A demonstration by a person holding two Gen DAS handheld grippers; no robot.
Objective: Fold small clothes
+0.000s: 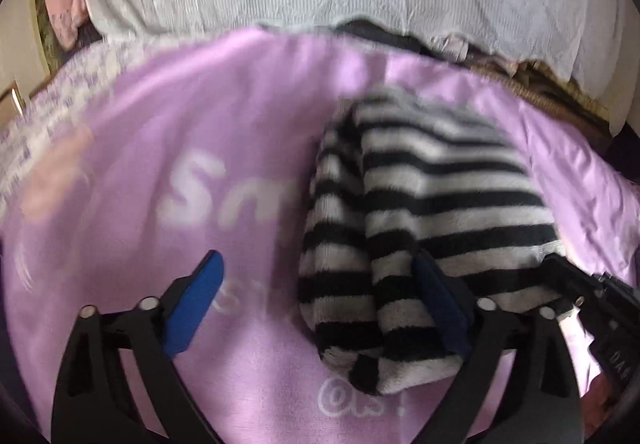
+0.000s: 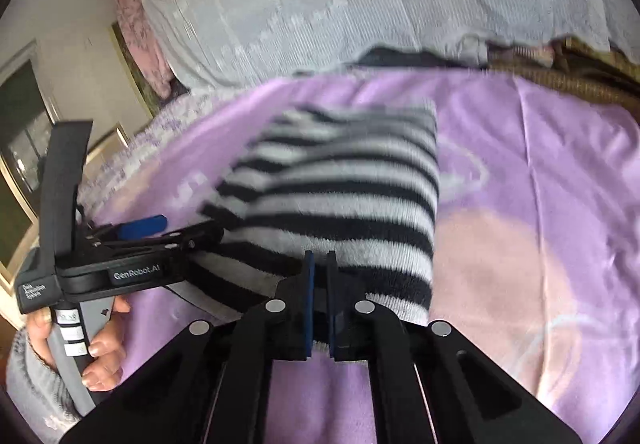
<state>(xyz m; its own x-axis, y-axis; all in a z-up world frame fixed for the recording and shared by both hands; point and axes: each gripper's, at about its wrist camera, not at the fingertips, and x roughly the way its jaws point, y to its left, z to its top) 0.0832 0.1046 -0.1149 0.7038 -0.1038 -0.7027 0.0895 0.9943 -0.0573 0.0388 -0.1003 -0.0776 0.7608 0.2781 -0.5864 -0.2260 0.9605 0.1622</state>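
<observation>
A lilac blanket (image 1: pixel 132 132) with white lettering fills the lower two thirds of both views, and a pale pink patch shows on it at the right of the right wrist view. Behind it, across the top of each frame, lies a white textured cover (image 2: pixel 340 4), with a pink patterned pillow (image 1: pixel 60 0) at its upper left end. The black-and-white striped garment (image 1: pixel 432 200) lies folded on the blanket, right of centre in the left wrist view and at centre in the right wrist view. The left gripper (image 1: pixel 320 294) stands with its jaws wide, one blue pad on bare blanket and the other at the garment's near fold, not pressing it. The right gripper (image 2: pixel 319 304) has its jaws pinched together on the garment's near edge. A hand (image 2: pixel 96 348) holds the left gripper's handle at lower left.
</observation>
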